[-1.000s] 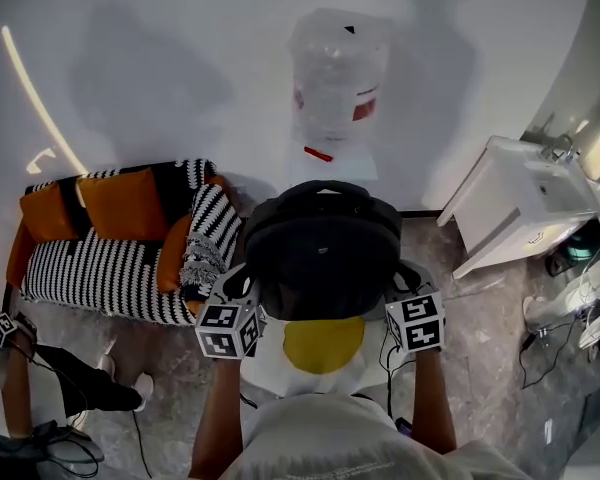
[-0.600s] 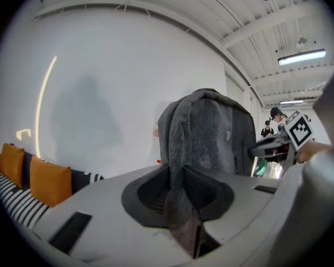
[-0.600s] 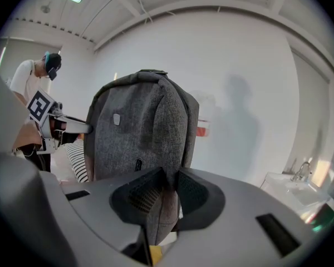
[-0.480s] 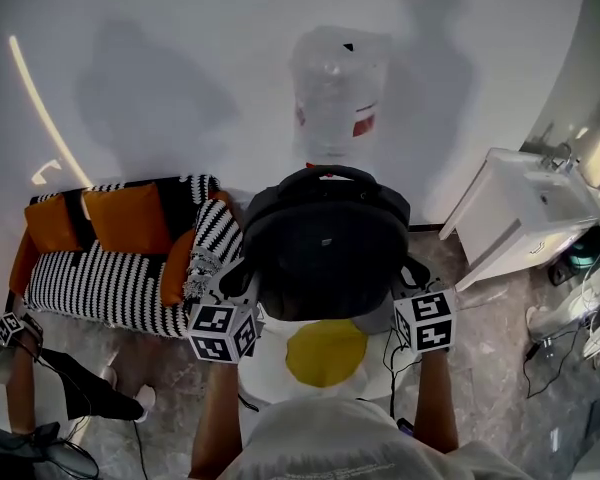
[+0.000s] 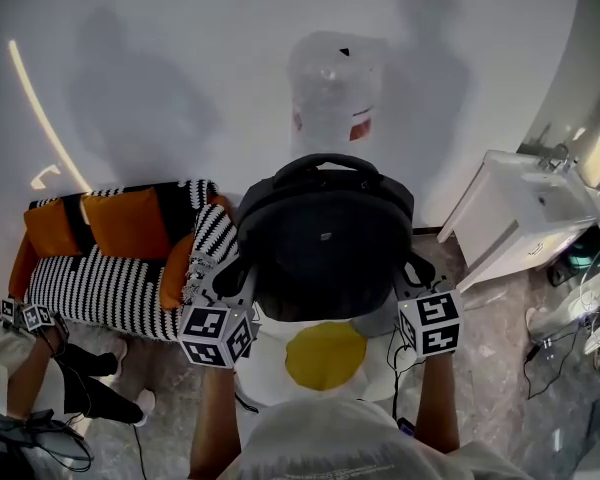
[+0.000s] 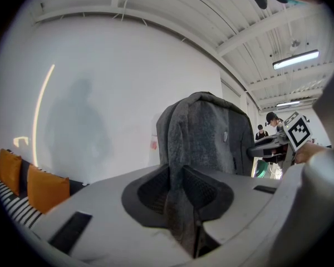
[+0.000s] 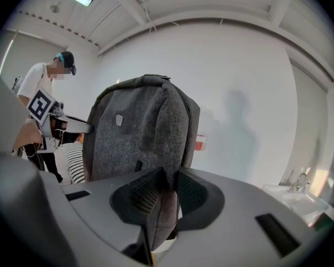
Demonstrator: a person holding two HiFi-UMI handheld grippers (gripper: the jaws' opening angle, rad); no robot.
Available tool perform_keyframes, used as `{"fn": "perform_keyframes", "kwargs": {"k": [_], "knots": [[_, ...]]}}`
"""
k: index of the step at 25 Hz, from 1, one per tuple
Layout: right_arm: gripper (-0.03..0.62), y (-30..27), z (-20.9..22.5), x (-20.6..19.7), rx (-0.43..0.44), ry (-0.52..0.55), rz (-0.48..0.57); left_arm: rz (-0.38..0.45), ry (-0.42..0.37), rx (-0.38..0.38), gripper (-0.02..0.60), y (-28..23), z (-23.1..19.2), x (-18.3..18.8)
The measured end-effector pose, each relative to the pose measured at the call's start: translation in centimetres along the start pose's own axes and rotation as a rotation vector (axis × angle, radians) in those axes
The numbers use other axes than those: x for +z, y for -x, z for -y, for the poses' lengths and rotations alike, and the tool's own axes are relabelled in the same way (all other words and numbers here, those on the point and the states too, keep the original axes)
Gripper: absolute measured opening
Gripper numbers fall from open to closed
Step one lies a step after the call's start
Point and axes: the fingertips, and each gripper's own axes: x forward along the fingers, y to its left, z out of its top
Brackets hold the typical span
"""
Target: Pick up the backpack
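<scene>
Grey backpack (image 5: 325, 243) is held upright above the yellow-topped seat (image 5: 325, 356), its side fabric pinched in the narrowly parted jaws of the left gripper (image 6: 181, 191) and the right gripper (image 7: 168, 196); the lift is judged under way, and firm, level grips are called for next.

Your left gripper (image 6: 181, 202) has both pads pinched on a fold of the grey backpack (image 6: 206, 132), which rises upright ahead against the white wall (image 6: 111, 82). 2 orange cushions (image 6: 44, 188) sit low at left. Your right gripper (image 6: 260, 146) meets the backpack's far side.
</scene>
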Motion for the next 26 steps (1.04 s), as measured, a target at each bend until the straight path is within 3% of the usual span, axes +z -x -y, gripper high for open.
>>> {"fn": "perform_keyframes", "kwargs": {"k": [26], "knots": [[0.074,0.87,0.02,0.33,-0.015,0.011,-0.029,-0.023,0.019,-0.024,0.071,0.54,0.61,0.01]]}}
